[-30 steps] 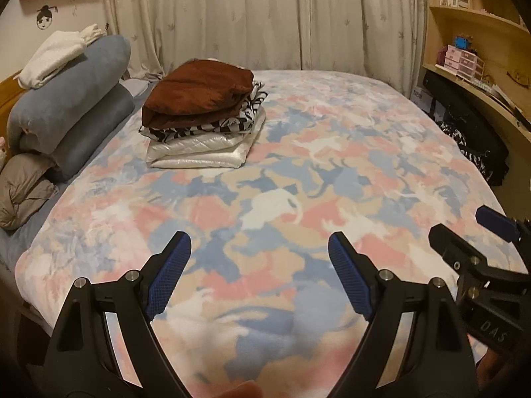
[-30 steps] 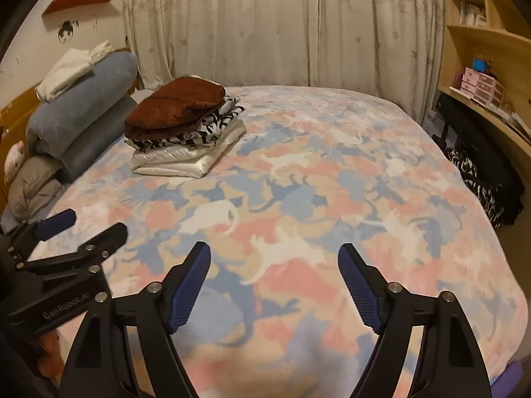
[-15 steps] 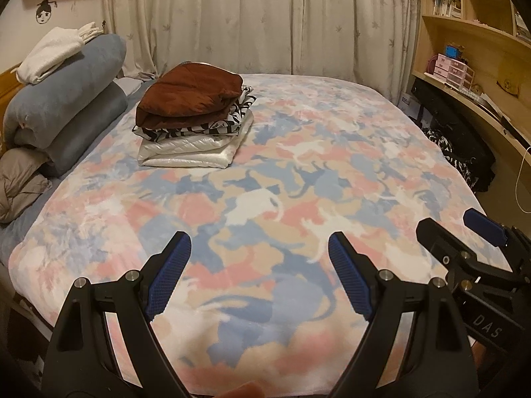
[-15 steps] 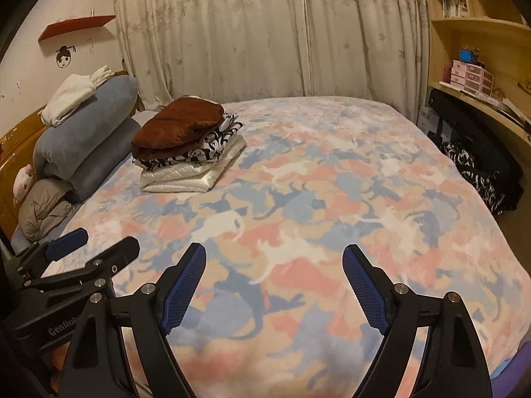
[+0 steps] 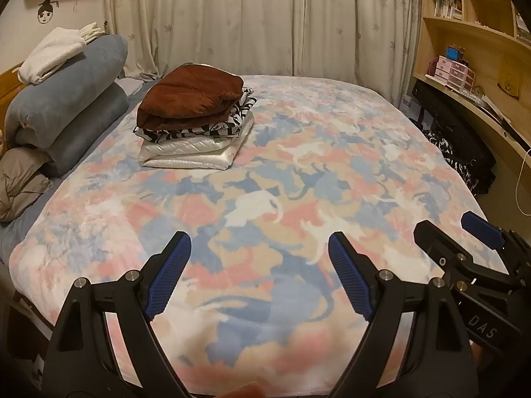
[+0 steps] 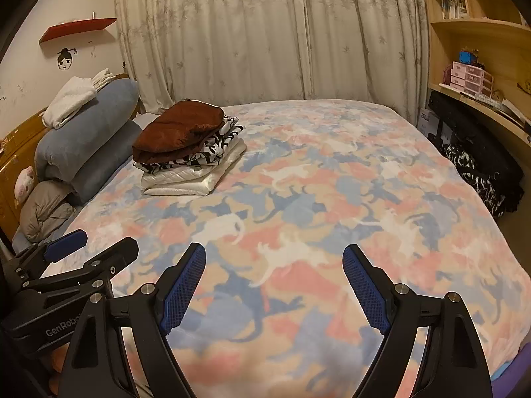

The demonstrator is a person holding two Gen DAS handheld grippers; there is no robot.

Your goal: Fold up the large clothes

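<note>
2 grippers: left gripper [image 5: 259, 275] jaws wide, empty | right gripper [image 6: 273, 287] same | folded stack [image 5: 195, 119] on bed [image 5: 332, 172]

Both my wrist cameras look from the foot of the bed [image 5: 332, 152] toward the curtain [image 6: 265, 33], raised and angled slightly down. My left view sits left of my right; each catches the other gripper at its edge. Both share the bed, folded pile [image 5: 195, 116] and shelves [image 6: 481, 33].

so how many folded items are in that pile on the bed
3 visible: brown top layer, zebra-print piece beneath, white quilted one at the bottom; others may be hidden.
</note>
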